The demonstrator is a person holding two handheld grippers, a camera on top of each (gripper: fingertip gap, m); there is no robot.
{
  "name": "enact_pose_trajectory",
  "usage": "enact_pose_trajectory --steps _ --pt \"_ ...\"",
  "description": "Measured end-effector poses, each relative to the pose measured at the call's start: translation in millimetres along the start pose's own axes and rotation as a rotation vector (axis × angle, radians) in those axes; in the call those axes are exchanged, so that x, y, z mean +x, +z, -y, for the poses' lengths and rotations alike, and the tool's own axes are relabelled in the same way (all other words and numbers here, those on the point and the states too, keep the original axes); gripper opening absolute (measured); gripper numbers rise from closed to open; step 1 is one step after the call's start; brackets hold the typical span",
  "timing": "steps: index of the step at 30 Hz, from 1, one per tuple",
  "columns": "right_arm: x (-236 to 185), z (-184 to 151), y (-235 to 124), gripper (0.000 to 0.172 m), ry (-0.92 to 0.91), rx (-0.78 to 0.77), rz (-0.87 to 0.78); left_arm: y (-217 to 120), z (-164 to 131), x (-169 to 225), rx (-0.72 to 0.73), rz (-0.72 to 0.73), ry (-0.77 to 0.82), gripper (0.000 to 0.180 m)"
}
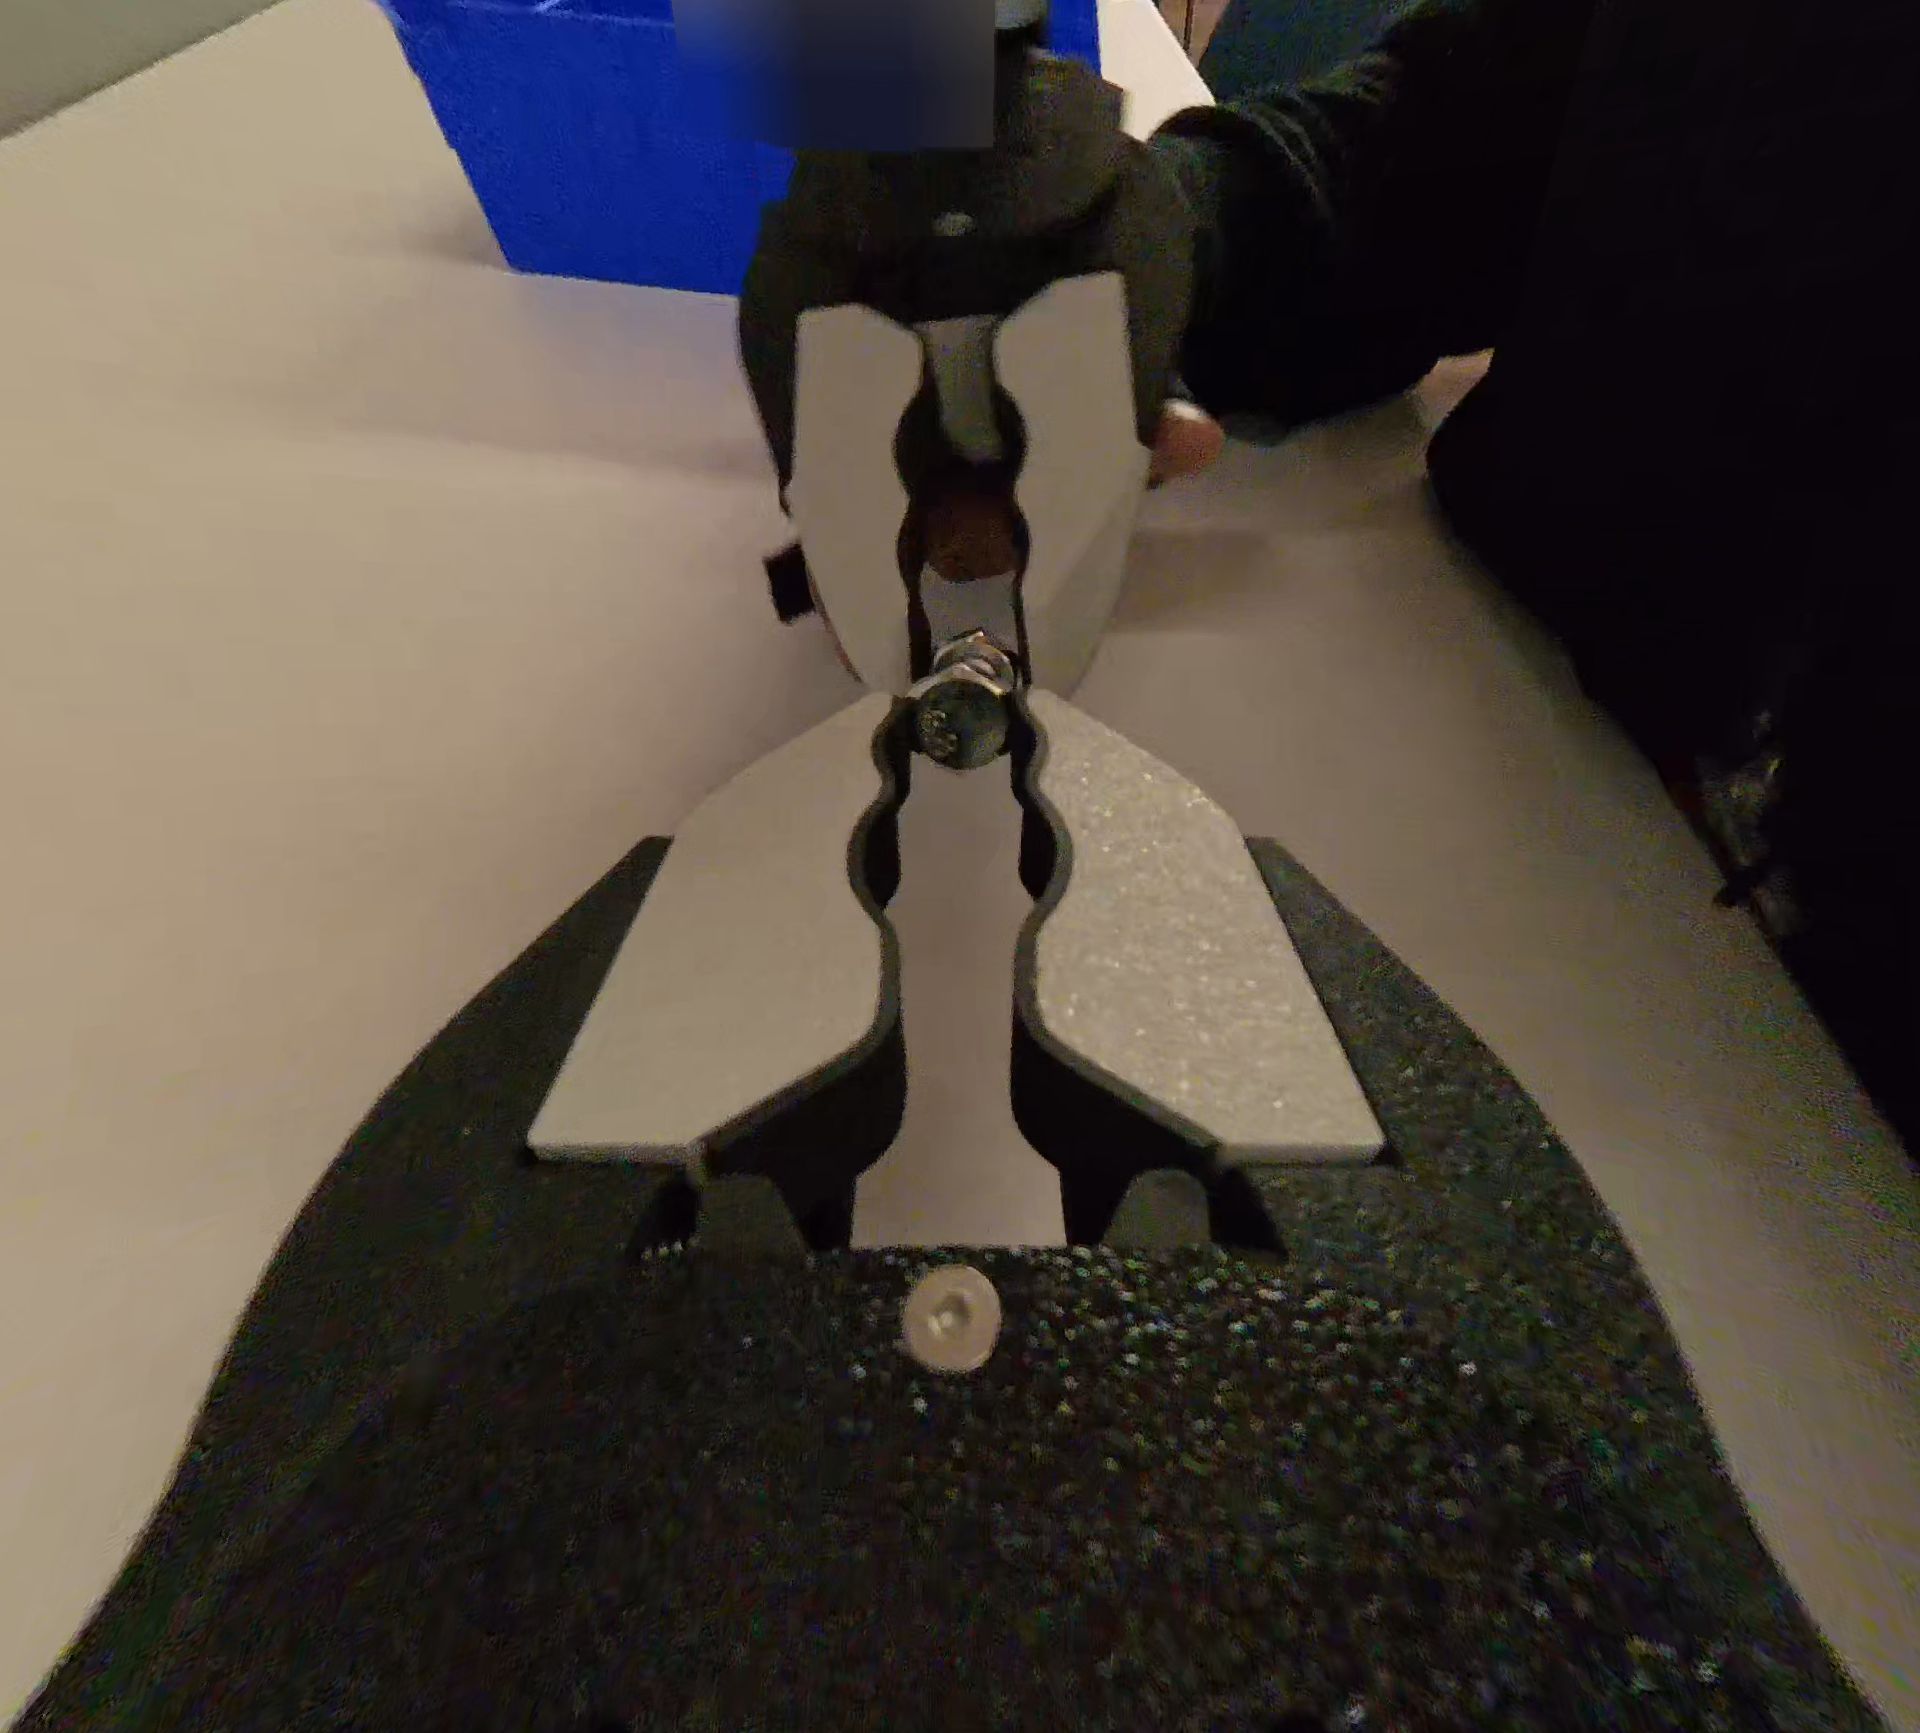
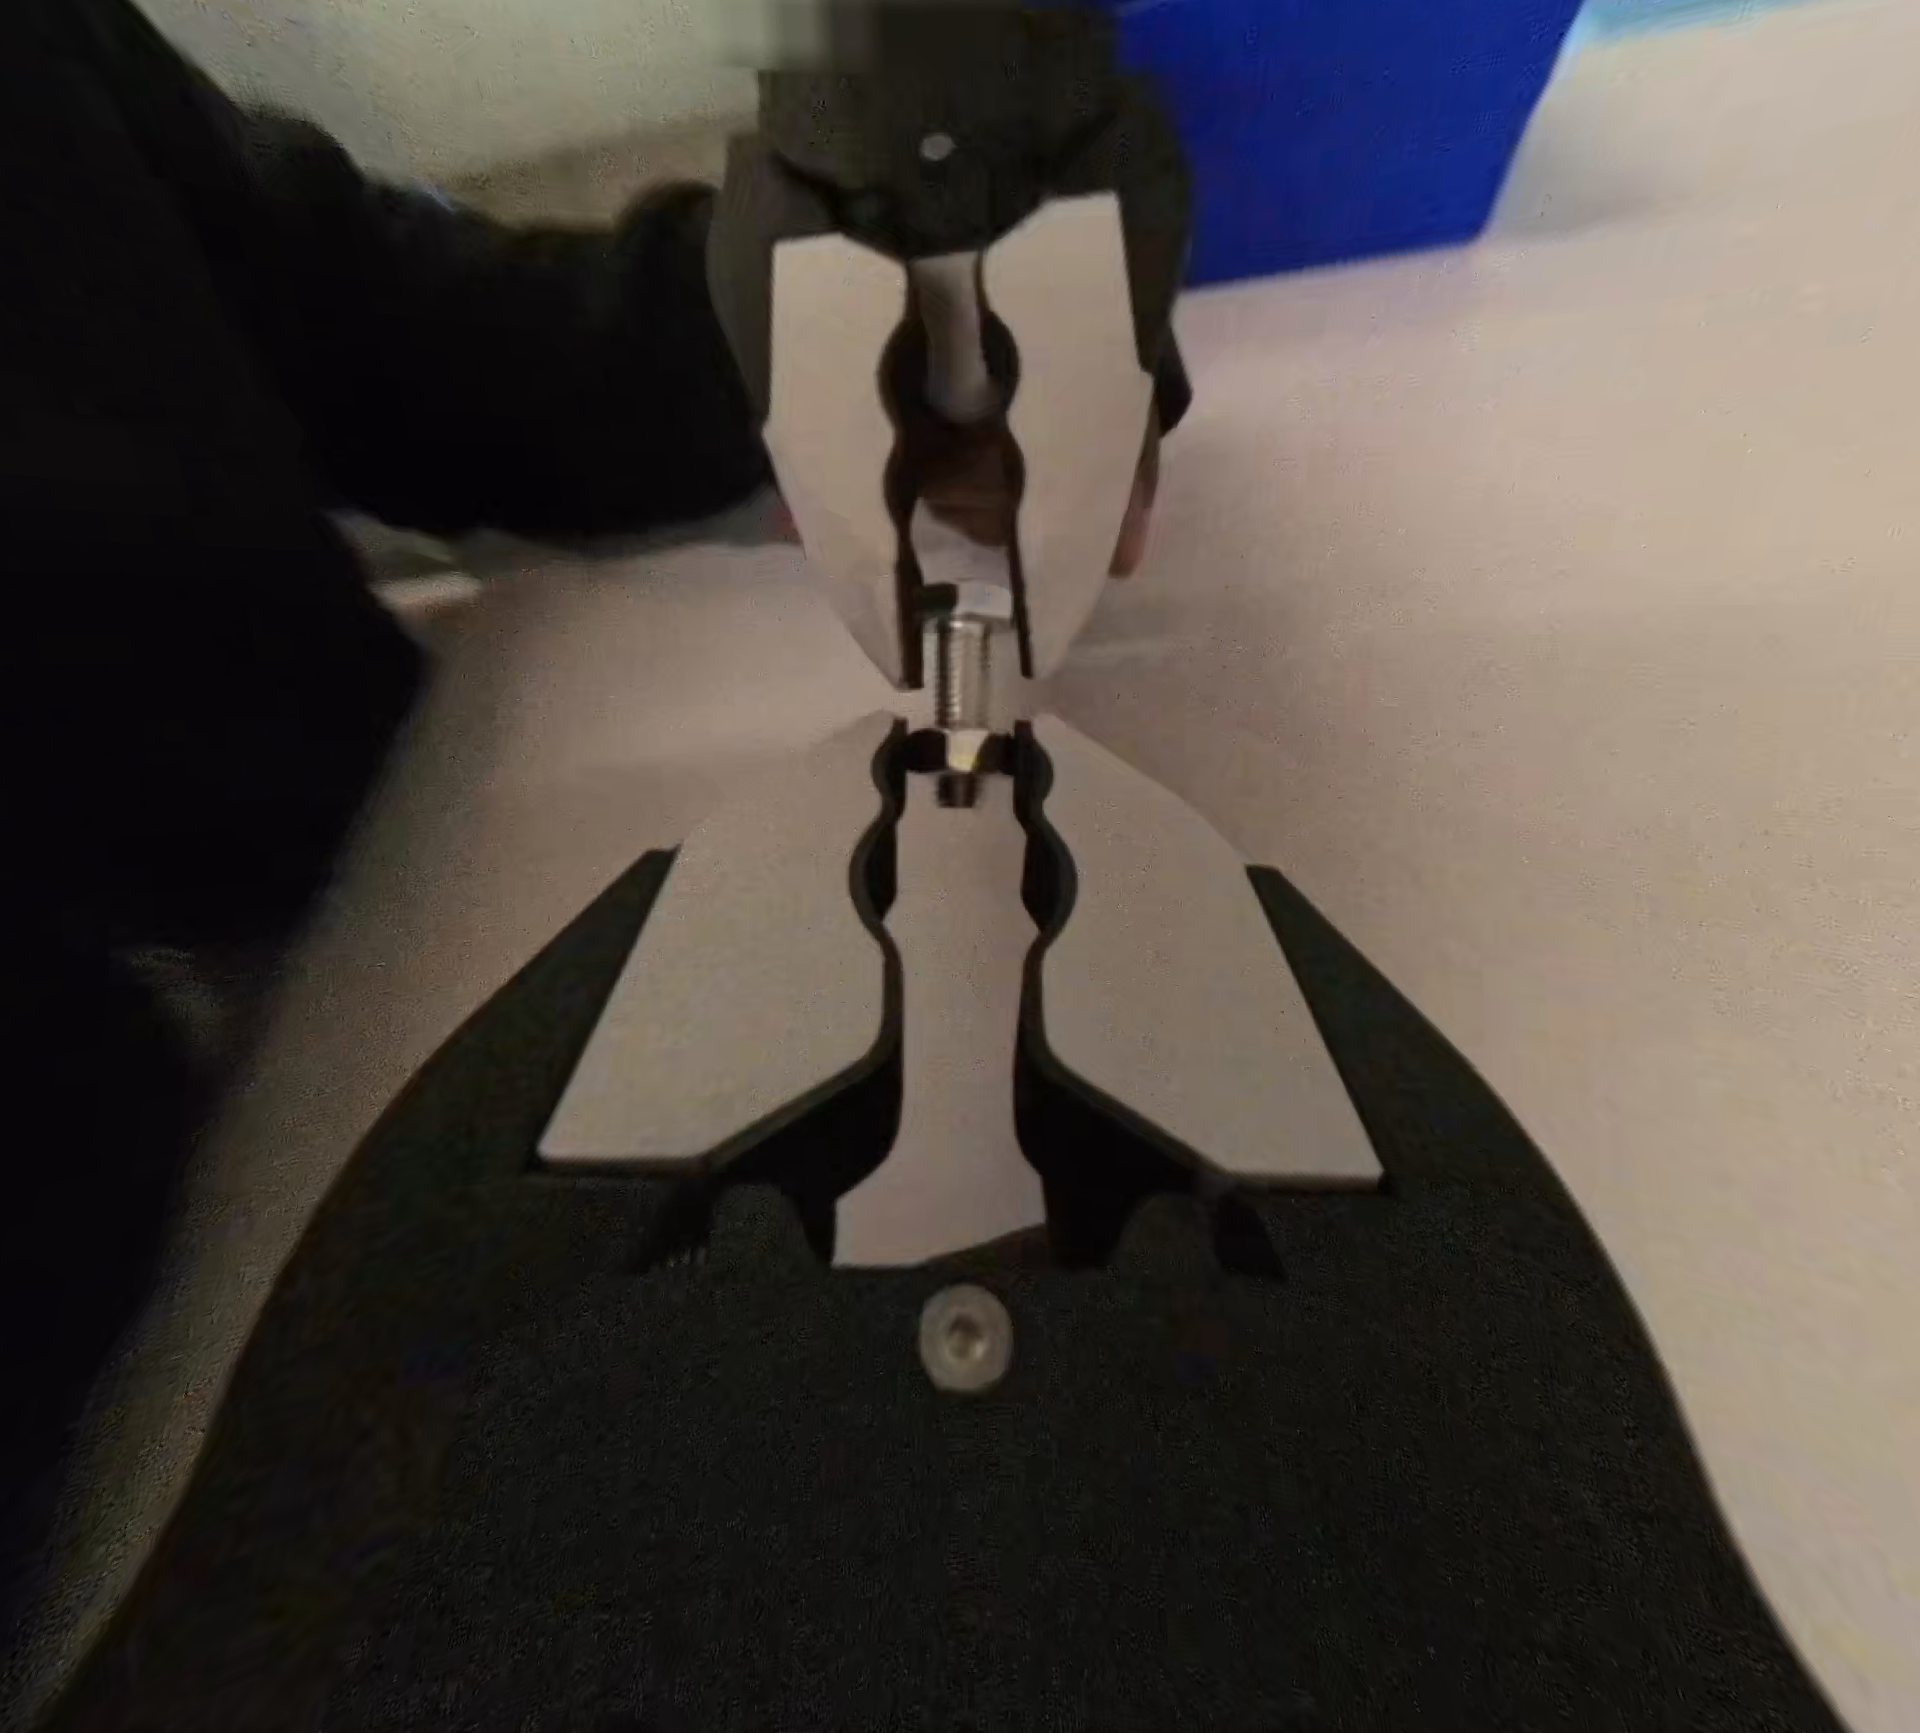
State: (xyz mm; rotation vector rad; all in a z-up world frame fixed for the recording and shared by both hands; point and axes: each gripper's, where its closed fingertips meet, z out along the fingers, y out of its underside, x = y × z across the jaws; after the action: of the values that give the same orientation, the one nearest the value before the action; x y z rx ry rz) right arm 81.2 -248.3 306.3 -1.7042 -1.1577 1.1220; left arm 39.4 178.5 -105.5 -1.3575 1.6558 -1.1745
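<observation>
Your left gripper (image 1: 961, 727) is clamped on the head of a silver bolt (image 1: 958, 729), and from its own camera you see little but that dark round head end-on; the threaded shank is hidden behind it. The right wrist view fills that in: the bolt (image 2: 961, 660) runs straight between the two grippers, held above the white table (image 2: 1507, 748), its hex head pinched by the far fingertips (image 2: 906, 634).

Your right gripper (image 2: 958, 758) is closed on a silver nut (image 2: 961, 756) threaded onto the shank, whose tip pokes through toward the camera. In the left view that nut (image 1: 971, 657) is only a blurred glint behind the head.

The blue bin (image 1: 582, 125) is cut off by a blurred patch. Your dark sleeve (image 1: 1455, 229) runs out of frame.
</observation>
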Motion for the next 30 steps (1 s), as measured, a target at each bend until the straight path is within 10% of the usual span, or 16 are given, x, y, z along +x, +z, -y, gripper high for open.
enact_pose_trajectory --steps 4,12,30 --pt "-3.0 11.4 -5.7 0.031 0.231 0.111 0.164 1.7 6.0 1.2 0.023 0.02 0.041 0.017" --pt "21.8 22.3 -7.4 0.048 -0.545 0.086 -0.384 -15.4 22.7 -21.5 0.243 -0.001 -0.302 0.017" --pt "23.4 45.7 -20.9 0.031 -0.856 0.196 -0.742 -10.4 41.3 -30.3 0.473 -0.03 -0.487 0.017"
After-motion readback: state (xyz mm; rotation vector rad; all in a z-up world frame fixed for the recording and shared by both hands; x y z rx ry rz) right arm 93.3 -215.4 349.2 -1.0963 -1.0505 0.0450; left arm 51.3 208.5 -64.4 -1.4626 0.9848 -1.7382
